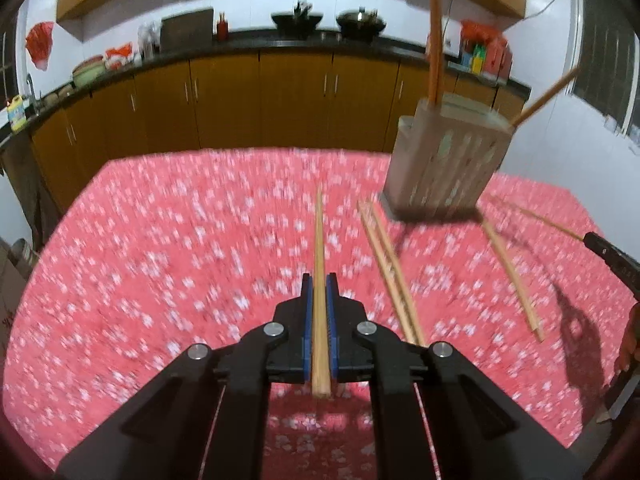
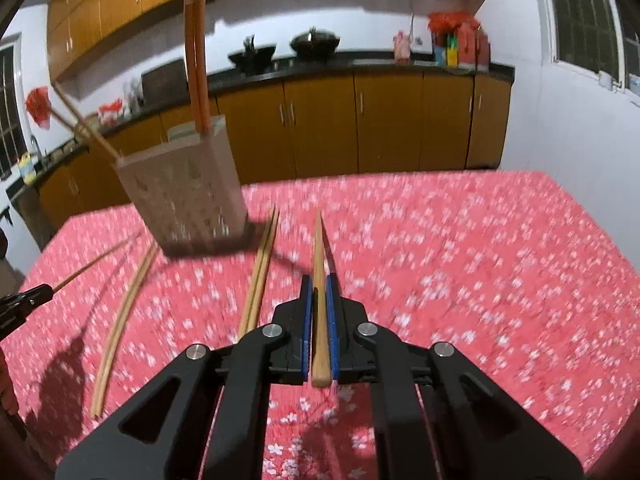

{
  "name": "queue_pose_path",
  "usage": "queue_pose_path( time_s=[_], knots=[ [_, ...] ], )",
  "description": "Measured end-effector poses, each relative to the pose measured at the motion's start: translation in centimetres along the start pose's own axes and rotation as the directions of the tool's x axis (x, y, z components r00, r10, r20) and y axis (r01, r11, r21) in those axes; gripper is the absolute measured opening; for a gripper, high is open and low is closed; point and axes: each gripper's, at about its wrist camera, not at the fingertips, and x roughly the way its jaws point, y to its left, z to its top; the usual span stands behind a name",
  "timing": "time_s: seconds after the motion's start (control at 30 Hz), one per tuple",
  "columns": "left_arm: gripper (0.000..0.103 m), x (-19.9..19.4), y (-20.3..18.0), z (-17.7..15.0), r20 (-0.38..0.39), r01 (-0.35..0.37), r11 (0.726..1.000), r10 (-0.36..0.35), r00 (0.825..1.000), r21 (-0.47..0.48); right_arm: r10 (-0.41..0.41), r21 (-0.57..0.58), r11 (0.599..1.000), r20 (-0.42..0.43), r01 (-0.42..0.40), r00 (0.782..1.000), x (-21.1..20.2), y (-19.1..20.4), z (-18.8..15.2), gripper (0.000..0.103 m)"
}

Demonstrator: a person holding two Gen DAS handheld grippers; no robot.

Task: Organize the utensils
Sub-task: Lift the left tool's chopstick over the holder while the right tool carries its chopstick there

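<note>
In the left wrist view my left gripper (image 1: 319,280) is shut on a pale wooden chopstick (image 1: 319,232) that points forward above the table. My right gripper (image 2: 319,280) is likewise shut on a chopstick (image 2: 319,240). A grey perforated utensil holder (image 1: 444,160) (image 2: 188,196) stands at the far side of the table, with dark chopsticks (image 1: 434,40) upright in it and another leaning out. A loose pair of chopsticks (image 1: 390,268) (image 2: 260,272) lies before the holder. More loose chopsticks (image 1: 512,276) (image 2: 124,320) lie beside it.
A red flowered tablecloth (image 1: 160,260) covers the table, whose far edge faces brown kitchen cabinets (image 1: 260,100). The black counter (image 2: 360,64) carries woks and bottles. Each view shows the other gripper's tip at its side edge (image 1: 612,256) (image 2: 24,300).
</note>
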Motion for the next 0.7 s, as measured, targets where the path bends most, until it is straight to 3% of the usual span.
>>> queue_pose_path(
  time_s=[0.37,0.7],
  knots=[
    [0.008,-5.9,0.1,4.8,0.214,0.029,0.999,-0.021,0.977,-0.035,0.018,0.009,1.0,0.136,-0.02,0.991,-3.6,0.0,2.9,0.008],
    [0.008,-8.2,-1.4,7.6,0.283,0.081,0.997,-0.078,0.956,0.001,0.066,0.006,0.998,0.204,-0.069,0.977,-5.9,0.3,5.1,0.008]
  ],
)
